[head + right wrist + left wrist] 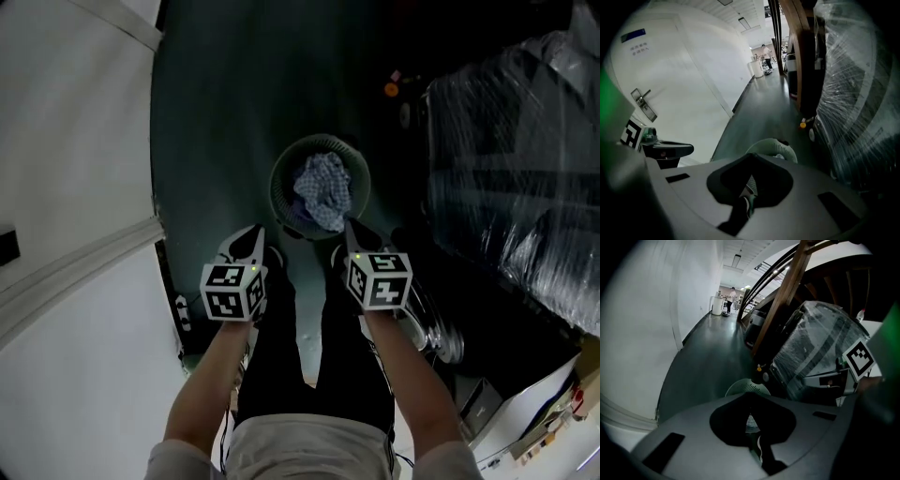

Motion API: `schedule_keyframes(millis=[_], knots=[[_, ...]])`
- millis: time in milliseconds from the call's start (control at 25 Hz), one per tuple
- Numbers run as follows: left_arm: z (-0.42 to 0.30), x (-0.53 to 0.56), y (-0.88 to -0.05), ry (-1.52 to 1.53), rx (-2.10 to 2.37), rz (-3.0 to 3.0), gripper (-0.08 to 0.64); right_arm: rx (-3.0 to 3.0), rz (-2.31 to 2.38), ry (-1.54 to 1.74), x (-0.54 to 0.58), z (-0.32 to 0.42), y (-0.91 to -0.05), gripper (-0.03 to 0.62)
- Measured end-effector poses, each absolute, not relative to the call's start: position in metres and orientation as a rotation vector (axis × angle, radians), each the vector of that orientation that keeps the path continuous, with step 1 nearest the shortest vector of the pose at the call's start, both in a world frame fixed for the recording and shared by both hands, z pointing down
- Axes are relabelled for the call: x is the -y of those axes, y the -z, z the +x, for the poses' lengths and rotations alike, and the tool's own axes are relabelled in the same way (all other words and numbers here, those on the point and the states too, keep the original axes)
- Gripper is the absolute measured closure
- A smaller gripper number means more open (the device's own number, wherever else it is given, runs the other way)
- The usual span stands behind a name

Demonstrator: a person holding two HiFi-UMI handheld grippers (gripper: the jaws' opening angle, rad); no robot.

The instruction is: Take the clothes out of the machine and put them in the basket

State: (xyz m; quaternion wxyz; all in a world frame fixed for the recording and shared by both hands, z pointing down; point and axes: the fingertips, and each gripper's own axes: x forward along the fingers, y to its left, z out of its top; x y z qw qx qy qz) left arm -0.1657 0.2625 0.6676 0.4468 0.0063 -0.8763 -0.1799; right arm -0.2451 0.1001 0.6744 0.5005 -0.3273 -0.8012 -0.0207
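A round pale green basket stands on the dark floor ahead of my feet, and a blue-and-white checked cloth lies bunched inside it. My left gripper hangs above the basket's near left rim, its jaws together and empty. My right gripper hovers above the near right rim, also shut with nothing in it. In the left gripper view the basket shows just beyond the closed left gripper. In the right gripper view the basket sits past the closed right gripper.
A large plastic-wrapped object fills the right side. A white wall runs along the left. A small orange thing lies on the floor beyond the basket. A metal part and a white appliance sit at lower right.
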Motion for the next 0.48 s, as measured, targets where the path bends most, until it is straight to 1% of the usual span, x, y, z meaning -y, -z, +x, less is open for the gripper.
schedule_keyframes(millis=[360,480], knots=[[-0.172,-0.300,-0.535,0.382,2.409,-0.052,0.540,2.190,-0.874,0.066,-0.101,-0.274,-0.525,0.586],[-0.176,-0.306,-0.491,0.328,2.496,-0.058,0.540,2.253,-0.883,0.019,-0.100,-0.278,-0.480,0.586]])
